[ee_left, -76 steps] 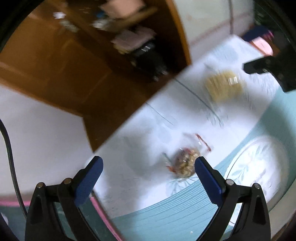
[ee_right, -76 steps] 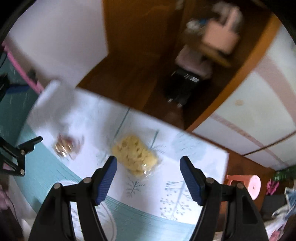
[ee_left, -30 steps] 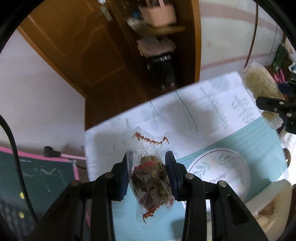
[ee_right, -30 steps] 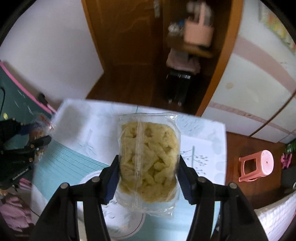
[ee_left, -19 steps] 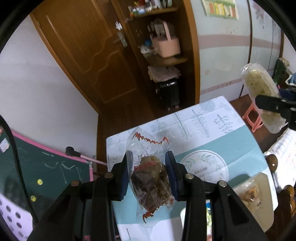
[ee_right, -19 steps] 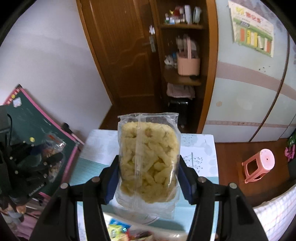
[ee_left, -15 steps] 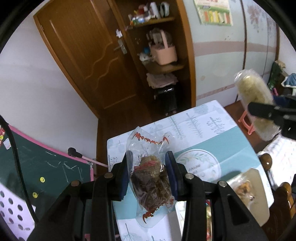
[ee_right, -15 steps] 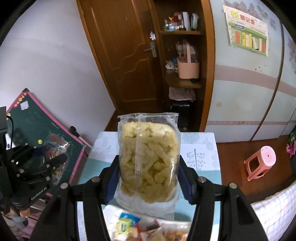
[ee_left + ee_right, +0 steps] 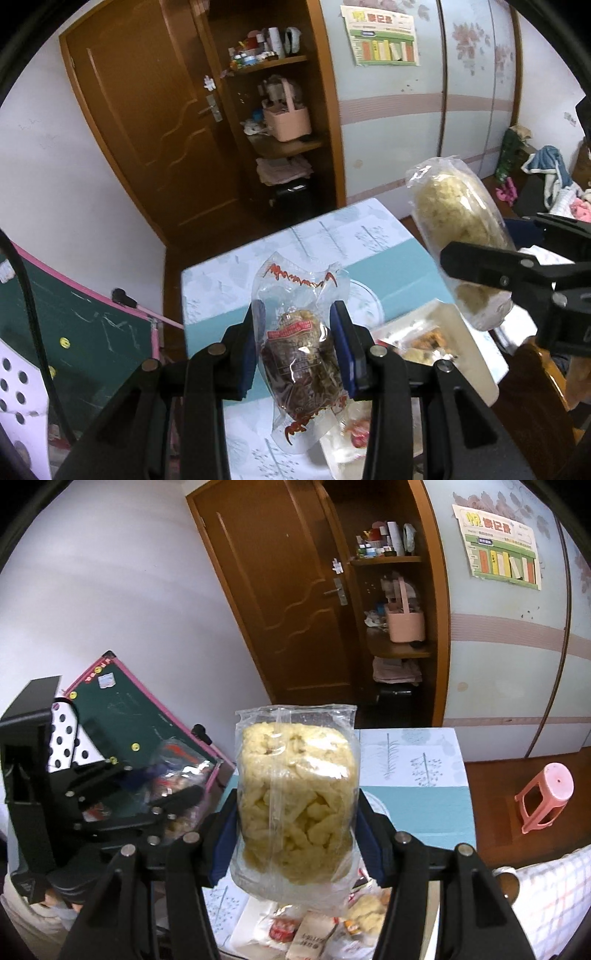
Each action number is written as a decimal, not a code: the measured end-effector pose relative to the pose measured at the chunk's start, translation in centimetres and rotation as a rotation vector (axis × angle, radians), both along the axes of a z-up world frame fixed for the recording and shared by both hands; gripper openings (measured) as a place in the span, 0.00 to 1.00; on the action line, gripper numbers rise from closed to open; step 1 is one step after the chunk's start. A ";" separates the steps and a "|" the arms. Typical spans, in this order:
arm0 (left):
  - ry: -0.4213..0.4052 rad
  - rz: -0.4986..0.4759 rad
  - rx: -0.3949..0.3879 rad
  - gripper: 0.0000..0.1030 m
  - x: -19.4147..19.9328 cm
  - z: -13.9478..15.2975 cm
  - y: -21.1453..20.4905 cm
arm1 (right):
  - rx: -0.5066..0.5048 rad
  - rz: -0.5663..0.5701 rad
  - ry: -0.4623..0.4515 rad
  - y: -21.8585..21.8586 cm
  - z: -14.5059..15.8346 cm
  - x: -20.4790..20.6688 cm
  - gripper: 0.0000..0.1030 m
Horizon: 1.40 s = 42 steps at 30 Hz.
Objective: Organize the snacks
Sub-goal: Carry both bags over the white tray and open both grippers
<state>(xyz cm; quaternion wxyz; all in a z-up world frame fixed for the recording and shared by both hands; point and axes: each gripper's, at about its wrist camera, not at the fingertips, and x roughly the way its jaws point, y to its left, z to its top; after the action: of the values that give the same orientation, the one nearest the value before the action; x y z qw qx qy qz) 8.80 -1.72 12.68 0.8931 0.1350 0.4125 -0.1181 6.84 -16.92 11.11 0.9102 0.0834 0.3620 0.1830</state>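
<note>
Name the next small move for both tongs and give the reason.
Probably lower both toward the tray and release there. The left tongs grip a brown snack packet, the right tongs a bag of yellow puffs, both held above the table, and the tray below already holds other snack packs.

Each hand-held black plastic left tool (image 9: 297, 345) and matching right tool (image 9: 295, 834) has two angular arms tipped with blue pads (image 9: 341, 341) and studded with round silver screws (image 9: 376, 350). A black cable (image 9: 29, 314) curves along the left tool's side. Seen from the right, the left tool's body carries a white plate with black dots (image 9: 64, 738).
</note>
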 end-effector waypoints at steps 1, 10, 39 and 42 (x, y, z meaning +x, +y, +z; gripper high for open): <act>0.007 -0.004 -0.010 0.34 -0.3 -0.4 0.0 | 0.000 0.000 -0.001 0.1 -0.1 -0.5 0.56; 0.108 -0.012 -0.127 0.34 -4.0 -8.1 0.0 | 0.005 -0.019 0.050 0.0 -6.3 -5.1 0.56; 0.338 0.238 -0.174 0.87 -3.3 -24.0 0.1 | -0.069 -0.198 0.325 -0.2 -21.2 -4.9 0.57; 0.368 0.263 -0.179 0.88 -3.2 -24.6 0.5 | -0.056 -0.214 0.329 -0.5 -21.4 -5.0 0.60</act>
<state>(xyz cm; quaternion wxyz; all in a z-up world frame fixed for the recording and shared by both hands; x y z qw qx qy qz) 5.63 -1.20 -11.96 0.8191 -0.0232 0.5701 -0.0597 1.88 -17.47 -10.25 0.8551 0.1250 0.4997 0.0592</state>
